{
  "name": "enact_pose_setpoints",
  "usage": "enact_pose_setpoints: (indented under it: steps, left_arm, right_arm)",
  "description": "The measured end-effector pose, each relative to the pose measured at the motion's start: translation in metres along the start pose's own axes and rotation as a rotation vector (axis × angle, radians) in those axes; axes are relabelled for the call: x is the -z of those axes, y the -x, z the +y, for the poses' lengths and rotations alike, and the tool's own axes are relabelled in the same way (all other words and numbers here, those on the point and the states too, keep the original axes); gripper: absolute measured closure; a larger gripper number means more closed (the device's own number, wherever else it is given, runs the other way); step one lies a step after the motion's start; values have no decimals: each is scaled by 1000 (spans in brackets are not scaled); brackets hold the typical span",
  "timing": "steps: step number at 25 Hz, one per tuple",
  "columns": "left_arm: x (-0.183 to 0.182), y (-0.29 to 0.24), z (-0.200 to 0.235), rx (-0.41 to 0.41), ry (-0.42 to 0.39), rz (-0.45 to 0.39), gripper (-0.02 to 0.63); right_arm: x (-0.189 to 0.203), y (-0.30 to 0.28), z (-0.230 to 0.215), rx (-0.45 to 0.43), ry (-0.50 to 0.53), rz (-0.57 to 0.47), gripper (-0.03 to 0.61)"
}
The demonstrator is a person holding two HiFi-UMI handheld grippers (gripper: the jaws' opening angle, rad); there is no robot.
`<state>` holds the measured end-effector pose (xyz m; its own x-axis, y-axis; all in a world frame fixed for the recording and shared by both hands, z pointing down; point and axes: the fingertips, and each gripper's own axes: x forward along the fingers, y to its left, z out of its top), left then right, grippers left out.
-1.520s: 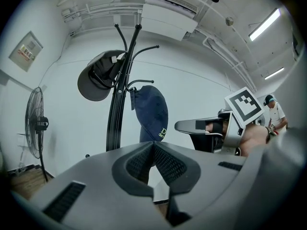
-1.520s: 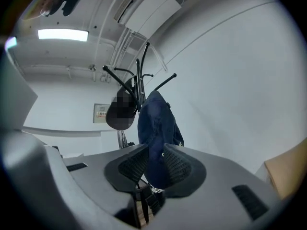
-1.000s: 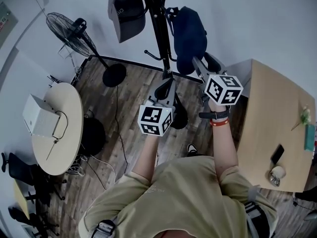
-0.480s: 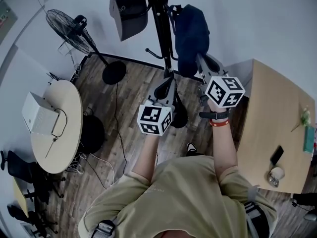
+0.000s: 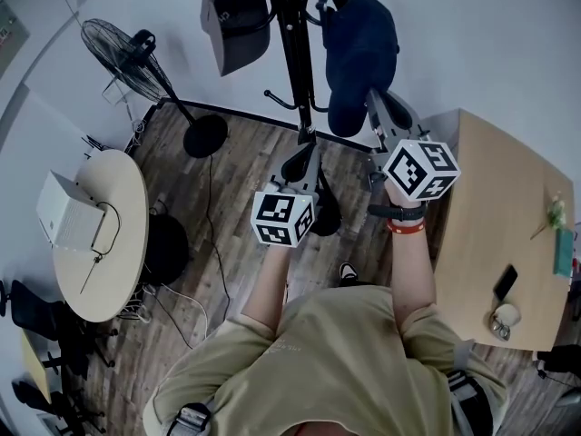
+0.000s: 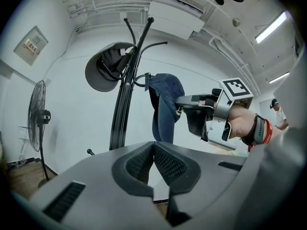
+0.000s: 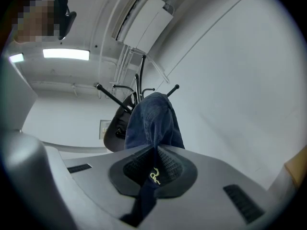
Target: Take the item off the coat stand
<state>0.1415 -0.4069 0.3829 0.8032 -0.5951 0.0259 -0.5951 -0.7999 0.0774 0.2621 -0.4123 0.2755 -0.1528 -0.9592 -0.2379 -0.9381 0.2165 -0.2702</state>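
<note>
Head view: the navy blue fabric cap (image 5: pixel 359 53) is hanging on the black metal coat stand (image 5: pixel 292 53), right of its pole, with the right tongs (image 5: pixel 377 105) reaching its lower edge.

Left gripper view: the left tongs (image 6: pixel 153 150) are sitting closed and empty, short of the coat stand.

Right gripper view: the right tongs (image 7: pixel 154 164) are clamping tight on the cap's brim.

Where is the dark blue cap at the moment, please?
In the head view, the dark blue cap hangs at top centre on the coat stand, right of its pole, with its lower edge pinched in the right claw.
</note>
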Motion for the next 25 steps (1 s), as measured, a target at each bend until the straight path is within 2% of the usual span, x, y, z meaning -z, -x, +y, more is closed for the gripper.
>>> enact_pose_setpoints:
  steps: [7, 13, 18, 25]
  left_arm:
    - [-2, -4, -5, 14, -14, -10, 590]
    - [2, -11, -16, 43, -6, -3, 589]
    - [5, -11, -27, 63, -2, 1, 590]
    - [14, -9, -29, 67, 16, 20, 590]
  right_arm:
    - [-22, 19, -9, 42, 42, -28, 558]
    - [-27, 39, -28, 121, 45, -51, 558]
    - [-16, 59, -42, 174, 32, -33, 558]
    - [22, 79, -50, 222, 38, 56, 558]
